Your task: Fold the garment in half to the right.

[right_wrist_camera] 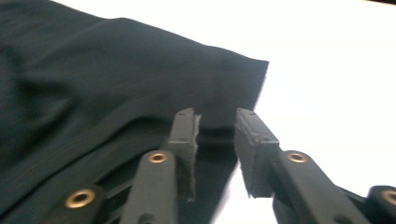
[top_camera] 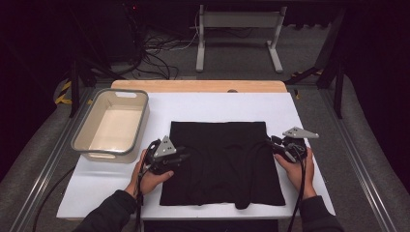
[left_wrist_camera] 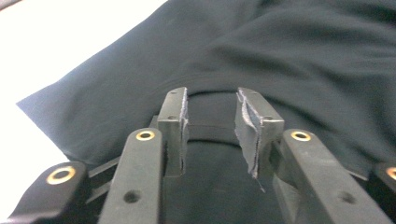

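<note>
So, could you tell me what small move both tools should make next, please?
Probably close both: the left tool and right tool each stand open with an edge of the black cloth between the jaws, not yet pinched.

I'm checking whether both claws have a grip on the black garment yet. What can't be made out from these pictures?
- High view: left claw tips merge with the black garment; contact unreadable.
- High view: right claw tips too small and dark.
- Right gripper view: cloth blurred; pads' contact unclear.
</note>
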A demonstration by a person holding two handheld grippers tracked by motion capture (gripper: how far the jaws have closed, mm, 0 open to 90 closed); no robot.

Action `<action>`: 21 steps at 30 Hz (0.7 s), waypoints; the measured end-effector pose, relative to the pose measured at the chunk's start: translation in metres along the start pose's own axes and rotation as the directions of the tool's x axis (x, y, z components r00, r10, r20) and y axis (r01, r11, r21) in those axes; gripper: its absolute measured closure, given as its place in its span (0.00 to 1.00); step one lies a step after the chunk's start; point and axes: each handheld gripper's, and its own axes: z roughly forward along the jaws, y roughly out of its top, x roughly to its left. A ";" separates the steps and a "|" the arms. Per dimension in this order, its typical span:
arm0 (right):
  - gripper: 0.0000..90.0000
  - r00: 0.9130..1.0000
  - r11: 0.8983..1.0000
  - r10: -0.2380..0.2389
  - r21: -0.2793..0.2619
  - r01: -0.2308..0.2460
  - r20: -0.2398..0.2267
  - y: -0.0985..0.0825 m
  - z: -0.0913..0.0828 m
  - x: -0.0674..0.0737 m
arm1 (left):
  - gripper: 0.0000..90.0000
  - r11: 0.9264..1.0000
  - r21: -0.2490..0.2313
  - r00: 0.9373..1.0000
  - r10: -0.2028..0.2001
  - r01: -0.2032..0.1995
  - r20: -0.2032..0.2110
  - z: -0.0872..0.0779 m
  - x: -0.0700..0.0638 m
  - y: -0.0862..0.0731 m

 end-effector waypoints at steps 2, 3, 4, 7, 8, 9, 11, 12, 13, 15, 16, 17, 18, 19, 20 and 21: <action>0.70 1.000 0.999 0.029 0.019 -0.030 0.002 0.003 0.011 -0.005 | 0.73 0.999 0.015 0.999 -0.033 0.033 -0.009 0.008 0.009 -0.001; 0.69 1.000 0.999 0.028 0.021 -0.029 0.011 0.004 0.014 -0.006 | 0.73 0.998 0.036 0.998 -0.051 0.052 -0.029 0.013 0.013 -0.001; 0.69 0.999 0.999 0.029 0.030 -0.030 0.019 0.005 0.019 -0.007 | 0.73 0.998 0.044 0.998 -0.051 0.052 -0.035 0.015 0.015 -0.002; 0.72 0.999 0.998 0.029 0.056 -0.030 0.029 0.007 0.029 -0.007 | 0.75 0.995 0.074 0.997 -0.069 0.072 -0.033 0.021 0.020 -0.005; 0.75 0.999 0.997 0.020 0.073 -0.023 0.032 0.008 0.031 -0.007 | 0.75 0.994 0.077 0.997 -0.073 0.075 -0.031 0.022 0.021 -0.005; 0.78 0.999 0.997 0.015 0.079 -0.018 0.036 0.008 0.032 -0.006 | 0.76 0.993 0.087 0.997 -0.071 0.074 -0.033 0.024 0.021 -0.005; 0.84 1.000 0.995 -0.005 0.104 0.003 0.021 0.007 0.032 -0.005 | 0.78 0.991 0.113 0.997 -0.066 0.071 -0.040 0.025 0.021 -0.006; 0.86 1.000 0.994 -0.006 0.109 0.003 0.026 0.007 0.031 -0.005 | 0.78 0.990 0.110 0.996 -0.081 0.084 -0.030 0.025 0.023 -0.007; 0.88 1.000 0.994 0.002 0.110 -0.005 0.021 0.006 0.029 -0.005 | 0.78 0.990 0.109 0.996 -0.088 0.091 -0.028 0.025 0.024 -0.008; 0.89 1.000 0.994 0.005 0.110 -0.007 0.016 0.005 0.028 -0.006 | 0.78 0.989 0.108 0.994 -0.104 0.105 -0.018 0.024 0.026 -0.009; 0.90 1.000 0.994 -0.003 0.111 0.001 0.019 0.004 0.026 -0.005 | 0.78 0.988 0.108 0.994 -0.107 0.108 -0.013 0.024 0.026 -0.010; 0.91 1.000 0.993 -0.016 0.116 0.013 0.026 0.003 0.025 -0.004 | 0.79 0.988 0.108 0.994 -0.108 0.108 -0.010 0.023 0.027 -0.011; 0.92 0.999 0.992 -0.036 0.124 0.031 0.034 0.003 0.023 -0.003 | 0.79 0.989 0.107 0.994 -0.107 0.107 -0.011 0.023 0.027 -0.012; 0.93 0.998 0.990 -0.050 0.131 0.044 0.047 0.002 0.021 -0.002 | 0.79 0.989 0.106 0.994 -0.106 0.107 -0.009 0.022 0.028 -0.012; 0.94 0.996 0.989 -0.065 0.135 0.056 0.063 0.000 0.019 -0.002 | 0.79 0.989 0.106 0.994 -0.106 0.106 -0.008 0.022 0.028 -0.012; 0.94 0.996 0.990 -0.064 0.132 0.055 0.065 -0.001 0.018 -0.003 | 0.79 0.989 0.104 0.994 -0.105 0.105 -0.007 0.023 0.028 -0.012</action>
